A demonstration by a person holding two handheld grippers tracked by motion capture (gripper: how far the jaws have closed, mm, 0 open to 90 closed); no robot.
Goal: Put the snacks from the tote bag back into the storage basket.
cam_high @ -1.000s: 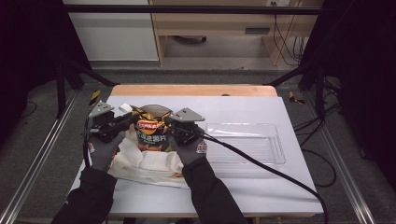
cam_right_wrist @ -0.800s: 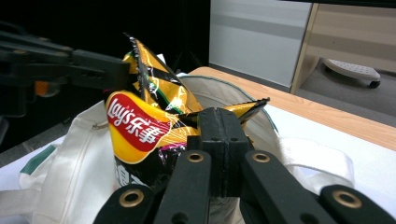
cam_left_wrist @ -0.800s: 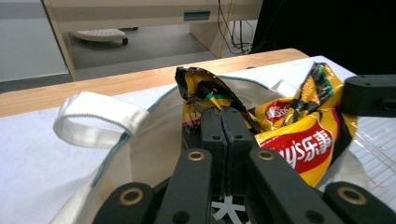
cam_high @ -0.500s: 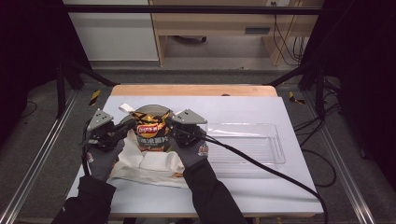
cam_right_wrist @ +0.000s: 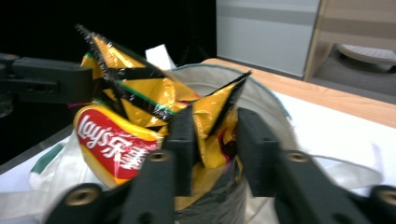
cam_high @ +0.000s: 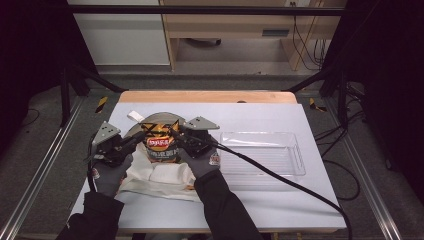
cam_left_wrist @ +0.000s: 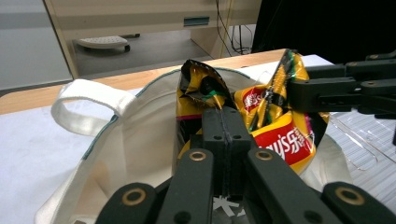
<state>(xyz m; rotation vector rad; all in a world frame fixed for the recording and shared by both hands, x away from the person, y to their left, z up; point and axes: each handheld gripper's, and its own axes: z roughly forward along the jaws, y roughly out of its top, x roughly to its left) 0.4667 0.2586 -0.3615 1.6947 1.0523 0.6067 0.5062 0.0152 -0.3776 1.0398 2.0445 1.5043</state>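
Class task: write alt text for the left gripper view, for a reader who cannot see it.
The left gripper, jaws shut, pinches the top edge of a yellow crisp bag standing in an open white cloth bag. The right gripper reaches in at the crisp bag's far corner.

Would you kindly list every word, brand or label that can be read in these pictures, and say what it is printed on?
"Lay's", white letters on the red banner of the yellow chip bag, followed by white Chinese characters that are too blurred to read.
Small print lower on the chip bag in the high view: too small to read.
Nothing readable on the white tote bag or the clear tray.
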